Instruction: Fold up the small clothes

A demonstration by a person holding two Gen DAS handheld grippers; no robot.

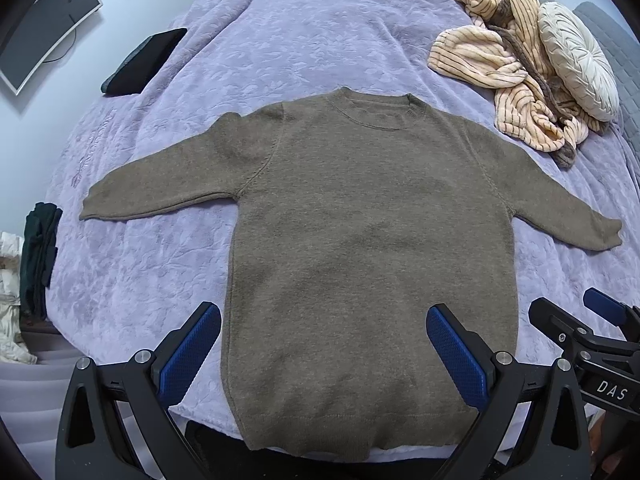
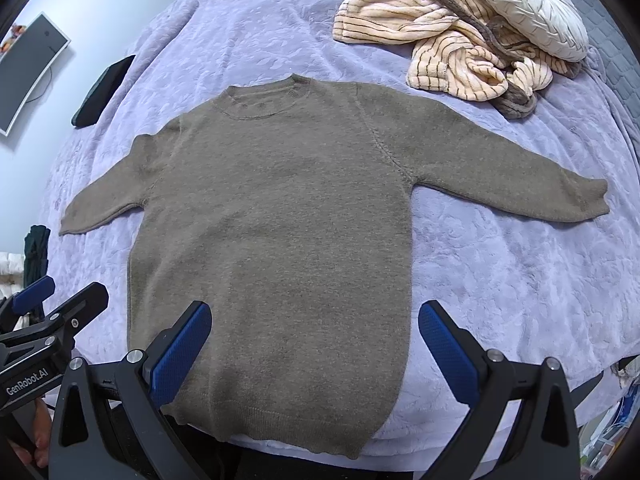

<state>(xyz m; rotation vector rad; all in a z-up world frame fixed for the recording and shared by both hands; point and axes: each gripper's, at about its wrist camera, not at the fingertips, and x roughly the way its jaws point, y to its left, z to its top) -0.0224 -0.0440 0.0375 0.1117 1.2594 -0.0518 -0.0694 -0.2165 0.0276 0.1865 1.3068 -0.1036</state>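
Both sets of fingers gape wide, holding nothing — left gripper (image 1: 324, 350) and right gripper (image 2: 314, 346) hover over the hem at the frame's bottom. Ahead, the sweater (image 1: 360, 240) lies flat on the bed (image 1: 280, 40), collar toward the top — sleeves spread sideways.

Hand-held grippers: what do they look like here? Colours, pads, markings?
Both match: matte black frames with triangular cut-outs and silver bolt heads, each finger lined with a blue textured pad. In the left wrist view, the left hand-held gripper fills the foreground and the right hand-held gripper shows white "DAS" lettering. The right wrist view shows "GenRobot.AI" on the left one's side. No cables or sleeves visible.
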